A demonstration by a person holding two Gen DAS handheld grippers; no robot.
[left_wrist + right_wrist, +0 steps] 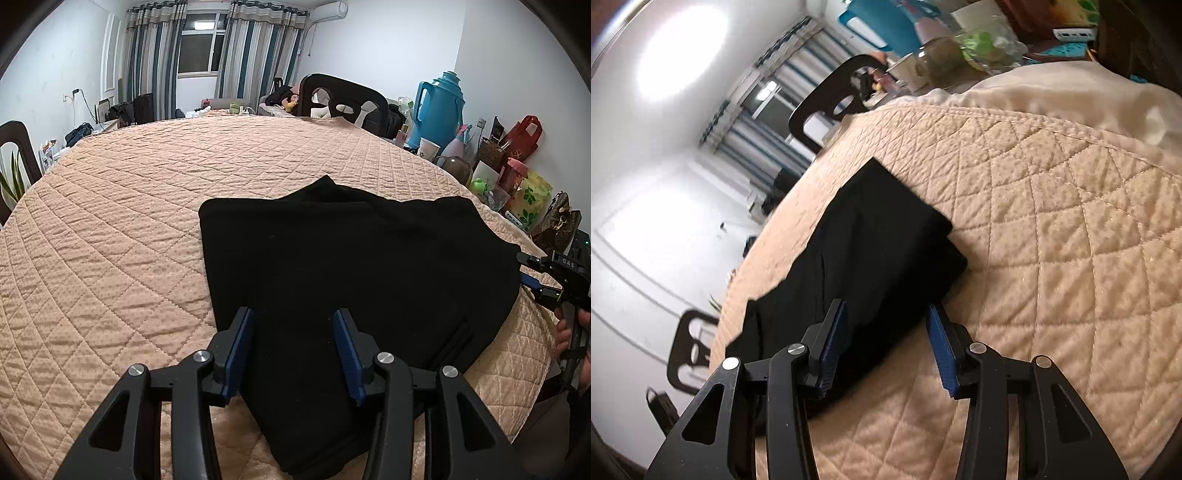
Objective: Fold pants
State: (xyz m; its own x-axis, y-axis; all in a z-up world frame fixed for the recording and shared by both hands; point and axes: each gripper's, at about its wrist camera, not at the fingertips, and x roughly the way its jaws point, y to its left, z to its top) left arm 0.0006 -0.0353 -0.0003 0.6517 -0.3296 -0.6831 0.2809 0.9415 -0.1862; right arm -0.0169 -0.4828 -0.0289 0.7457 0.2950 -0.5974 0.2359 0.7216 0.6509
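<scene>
The black pants (354, 266) lie folded into a flat block on the quilted peach table cover (129, 229). My left gripper (295, 336) hovers over their near edge. It is open, blue pads wide apart, with flat black cloth showing below the gap and nothing pinched. My right gripper (528, 271) comes in from the right, held by a hand (565, 332), at the pants' right edge. In the tilted right wrist view the right gripper (886, 328) is open too. Its left finger is over the pants (879, 243) and its right finger is over bare cover just past their edge.
Along the table's right side stand a blue thermos jug (439, 107), cups, bottles, a red bag (524, 136) and other clutter. A dark chair (343, 99) stands at the far edge and another chair (18, 147) at the left. The cover's hem (1071, 125) runs close to the right gripper.
</scene>
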